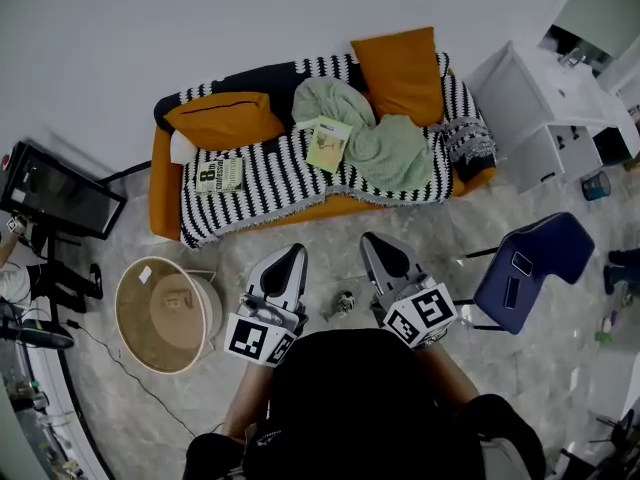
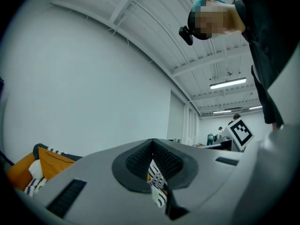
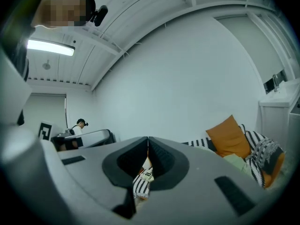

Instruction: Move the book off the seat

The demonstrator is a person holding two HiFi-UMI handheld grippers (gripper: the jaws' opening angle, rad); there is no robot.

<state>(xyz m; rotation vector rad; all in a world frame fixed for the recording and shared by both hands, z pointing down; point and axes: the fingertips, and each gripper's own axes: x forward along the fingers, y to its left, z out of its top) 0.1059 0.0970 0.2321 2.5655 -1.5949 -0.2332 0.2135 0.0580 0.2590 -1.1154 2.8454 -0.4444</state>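
An orange sofa under a black-and-white striped throw stands ahead of me in the head view. Two books lie on its seat: a pale one with a large numeral at the left and a light green one nearer the middle, beside a green blanket. My left gripper and right gripper are held side by side over the floor, short of the sofa, both shut and empty. Through the right gripper's closed jaws a sliver of the numeral book shows. The left gripper looks at the striped throw.
Orange cushions rest on the sofa back. A round wicker basket stands at the left, a dark screen beyond it. A blue chair and a white cabinet are to the right. A small object lies on the floor.
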